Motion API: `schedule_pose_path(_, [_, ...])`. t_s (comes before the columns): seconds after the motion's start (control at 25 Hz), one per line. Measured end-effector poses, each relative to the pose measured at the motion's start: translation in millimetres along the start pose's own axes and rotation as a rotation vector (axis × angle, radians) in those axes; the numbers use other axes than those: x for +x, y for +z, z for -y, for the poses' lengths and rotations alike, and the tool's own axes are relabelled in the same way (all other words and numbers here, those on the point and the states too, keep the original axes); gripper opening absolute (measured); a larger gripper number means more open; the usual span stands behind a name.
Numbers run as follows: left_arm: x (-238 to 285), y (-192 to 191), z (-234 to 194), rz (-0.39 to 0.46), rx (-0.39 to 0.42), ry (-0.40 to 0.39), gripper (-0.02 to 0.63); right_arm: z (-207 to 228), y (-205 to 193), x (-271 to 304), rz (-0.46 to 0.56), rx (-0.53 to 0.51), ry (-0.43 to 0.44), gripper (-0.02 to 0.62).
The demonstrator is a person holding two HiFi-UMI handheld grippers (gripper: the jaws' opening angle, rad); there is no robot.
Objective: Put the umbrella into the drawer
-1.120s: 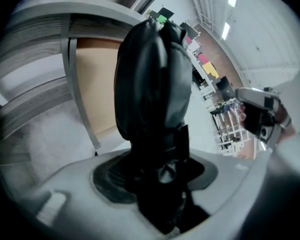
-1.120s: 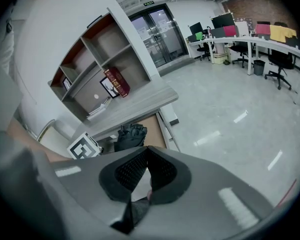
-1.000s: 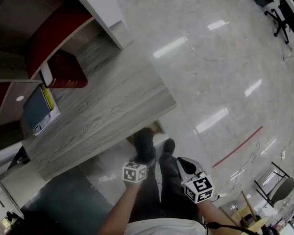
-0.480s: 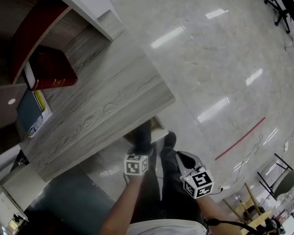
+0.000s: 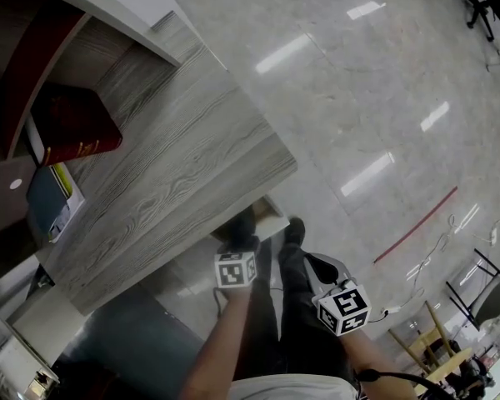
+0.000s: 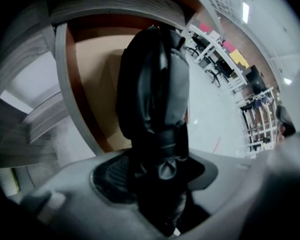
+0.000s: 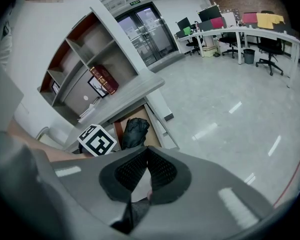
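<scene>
Left gripper view: umbrella [image 6: 150,99] clamped in my left gripper [image 6: 155,179], hanging over the open drawer [image 6: 97,79] beneath the bench [image 5: 175,182]. Right gripper [image 7: 147,176] closed, empty. Risk: its bulky canopy snags the drawer rim and twists loose.

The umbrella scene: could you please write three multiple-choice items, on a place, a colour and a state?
1. Where is the umbrella? A on the desktop; B held over the open drawer; C on the floor.
2. What colour is the book on the shelf? A dark red; B green; C white.
3. The right gripper is: A wide open; B shut, empty; C shut on the book.
Answers: B, the left gripper grips it above the drawer; A, its cover shows dark red; B, its jaws are together.
</scene>
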State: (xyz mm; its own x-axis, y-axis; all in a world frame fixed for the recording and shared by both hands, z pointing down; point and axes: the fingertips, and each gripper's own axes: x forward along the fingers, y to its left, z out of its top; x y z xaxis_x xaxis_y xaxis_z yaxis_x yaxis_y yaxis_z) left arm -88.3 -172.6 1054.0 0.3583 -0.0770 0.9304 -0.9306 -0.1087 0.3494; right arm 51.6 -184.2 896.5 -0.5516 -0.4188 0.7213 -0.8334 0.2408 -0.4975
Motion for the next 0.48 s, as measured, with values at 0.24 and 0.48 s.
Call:
schedule_pose_path(0.24, [-0.3,8.1,3.2,-0.019,0.028,0.012,0.233,1.9,2.0,3.4,-0.004,0.012,0.012,0.005])
schedule_pose_path(0.48, [-0.6,39.3,8.9,0.025,0.019,-0.015,0.238,7.9,3.7,4.9,-0.008,0.026,0.016,0.005])
